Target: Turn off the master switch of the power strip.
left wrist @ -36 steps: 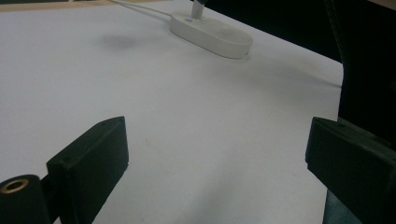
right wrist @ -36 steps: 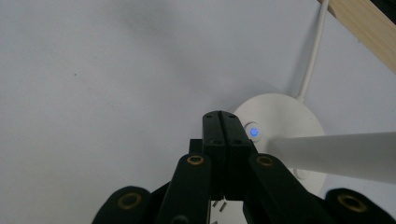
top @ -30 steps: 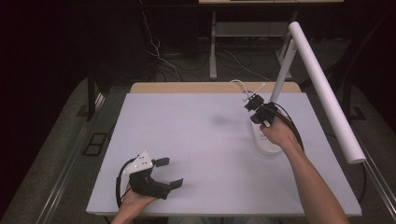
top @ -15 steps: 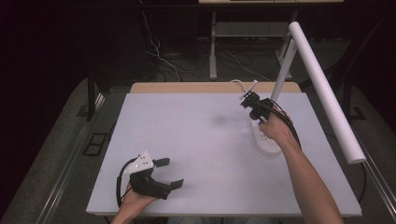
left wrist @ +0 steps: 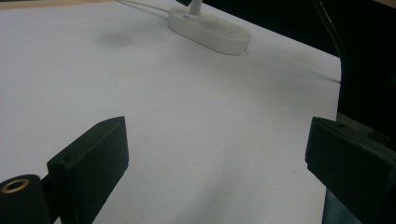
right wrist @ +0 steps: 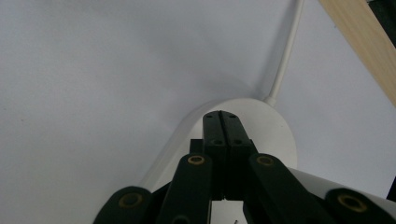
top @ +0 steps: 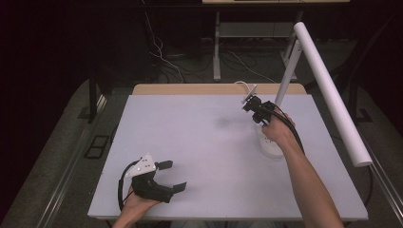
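Jaws on your right gripper (right wrist: 221, 116) are pressed flat together with nothing between them, and their tips hang right over the far end of the lamp base (right wrist: 275, 135), close to where the white cord (right wrist: 285, 60) leaves it. They seem aimed at a button there, though whether they touch the base yet can't be told. The lamp (top: 328, 90) stands at the right side of the table (top: 190, 142), its base (top: 271, 147) partly under your right hand (top: 278, 130), its long white head slanting out past the right edge.

Your left gripper (top: 159, 178) rests near the front left corner, its jaws spread wide and empty, well apart from the lamp.

Risks from here, as a judgement: the closed tips are narrow, so a push that lands off the button would do nothing, or skid across the smooth plastic. A slanted push could slide or tip the base, and the long head would swing with it. Watch the cord too; catching it could drag the lamp. Nothing is steadying the base, so press straight down and gently.
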`<state>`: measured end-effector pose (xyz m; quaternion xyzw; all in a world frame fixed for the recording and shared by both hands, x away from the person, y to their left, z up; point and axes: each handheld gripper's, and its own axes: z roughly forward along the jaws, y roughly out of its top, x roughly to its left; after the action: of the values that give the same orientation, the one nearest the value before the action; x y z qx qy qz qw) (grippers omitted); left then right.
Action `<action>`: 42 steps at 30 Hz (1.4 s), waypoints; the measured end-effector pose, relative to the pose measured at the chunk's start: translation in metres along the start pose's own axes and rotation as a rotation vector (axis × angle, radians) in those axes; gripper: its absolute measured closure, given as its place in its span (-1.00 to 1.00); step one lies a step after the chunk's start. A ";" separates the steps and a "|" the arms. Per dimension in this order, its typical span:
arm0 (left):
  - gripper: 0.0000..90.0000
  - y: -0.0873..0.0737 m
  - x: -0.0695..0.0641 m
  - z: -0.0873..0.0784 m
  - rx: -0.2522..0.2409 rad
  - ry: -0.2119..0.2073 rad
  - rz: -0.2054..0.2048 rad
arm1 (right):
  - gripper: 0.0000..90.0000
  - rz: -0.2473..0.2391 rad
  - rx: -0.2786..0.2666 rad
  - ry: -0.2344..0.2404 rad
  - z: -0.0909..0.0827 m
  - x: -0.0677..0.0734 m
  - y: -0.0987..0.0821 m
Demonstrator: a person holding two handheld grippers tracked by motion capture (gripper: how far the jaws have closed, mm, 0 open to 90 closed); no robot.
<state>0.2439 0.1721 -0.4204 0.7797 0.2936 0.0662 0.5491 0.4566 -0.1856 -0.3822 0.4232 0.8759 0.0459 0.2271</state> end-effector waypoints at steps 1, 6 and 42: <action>-0.88 0.000 0.000 0.000 -0.001 0.000 0.001 | 0.99 0.008 0.008 0.000 0.001 0.000 0.000; -0.88 0.000 0.001 -0.001 0.000 0.002 0.002 | 0.99 0.007 0.022 -0.006 0.004 -0.001 -0.001; -0.87 0.000 0.000 0.000 0.006 -0.001 0.018 | 1.00 0.082 -0.050 0.033 0.019 -0.008 -0.021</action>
<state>0.2440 0.1722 -0.4199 0.7841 0.2864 0.0698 0.5461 0.4537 -0.2075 -0.4019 0.4522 0.8599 0.0841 0.2212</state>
